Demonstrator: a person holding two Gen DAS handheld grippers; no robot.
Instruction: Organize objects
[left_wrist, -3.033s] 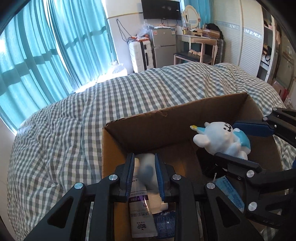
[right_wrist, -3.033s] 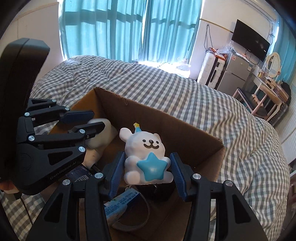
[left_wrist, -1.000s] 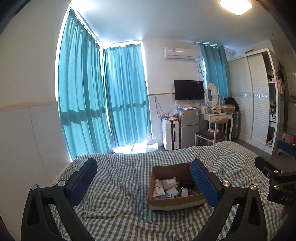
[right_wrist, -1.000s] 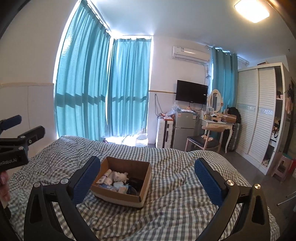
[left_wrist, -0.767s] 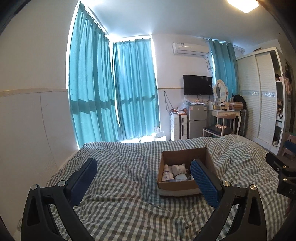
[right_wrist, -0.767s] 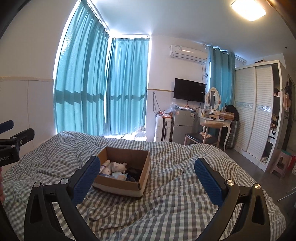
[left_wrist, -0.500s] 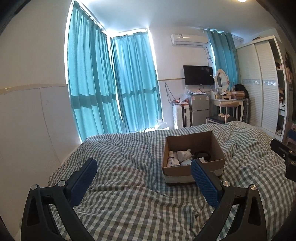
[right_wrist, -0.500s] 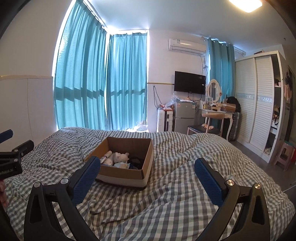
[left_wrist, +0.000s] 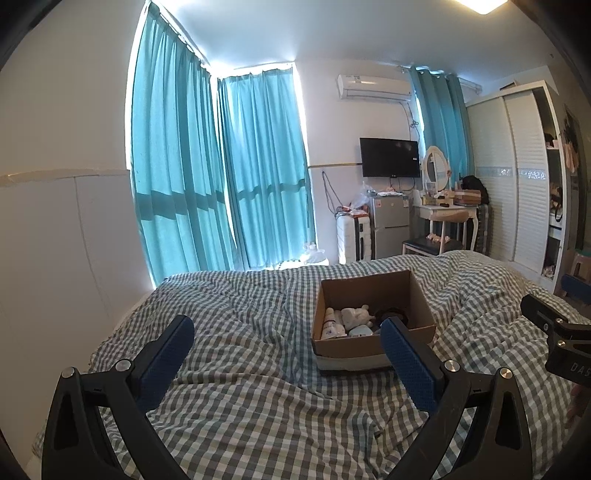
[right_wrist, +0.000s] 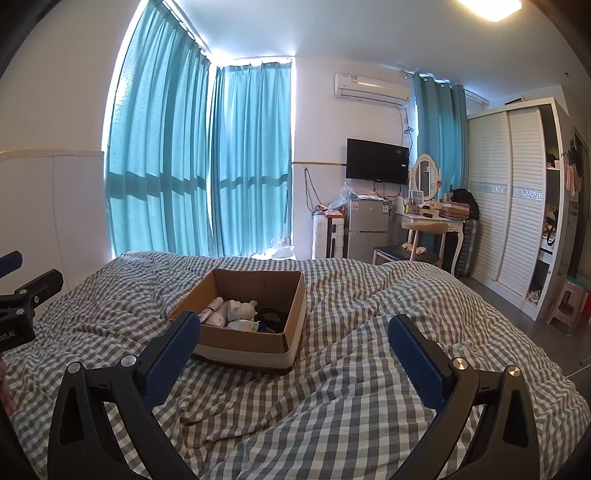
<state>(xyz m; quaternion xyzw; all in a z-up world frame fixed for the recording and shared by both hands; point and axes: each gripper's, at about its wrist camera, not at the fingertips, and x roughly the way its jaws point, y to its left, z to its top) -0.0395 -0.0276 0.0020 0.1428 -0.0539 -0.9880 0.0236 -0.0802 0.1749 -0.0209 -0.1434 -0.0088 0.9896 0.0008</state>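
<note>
The right gripper (left_wrist: 569, 354) body shows the letters "DAS", and the left gripper (right_wrist: 14, 325) body shows "oot.AI".

A home bedroom: a bed (right_wrist: 332, 398) with a checked cover lies ahead of the fingers, with teal curtains (right_wrist: 207, 158), a wall television (right_wrist: 376, 161), a dressing table (right_wrist: 432, 221) and a wardrobe (right_wrist: 513, 199) beyond.

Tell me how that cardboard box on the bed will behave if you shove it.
The cardboard box sits on a soft, wrinkled checked duvet, so it would likely drag and bunch fabric. It looks low and wide, so tipping seems unlikely. Its loose contents may shift.
</note>
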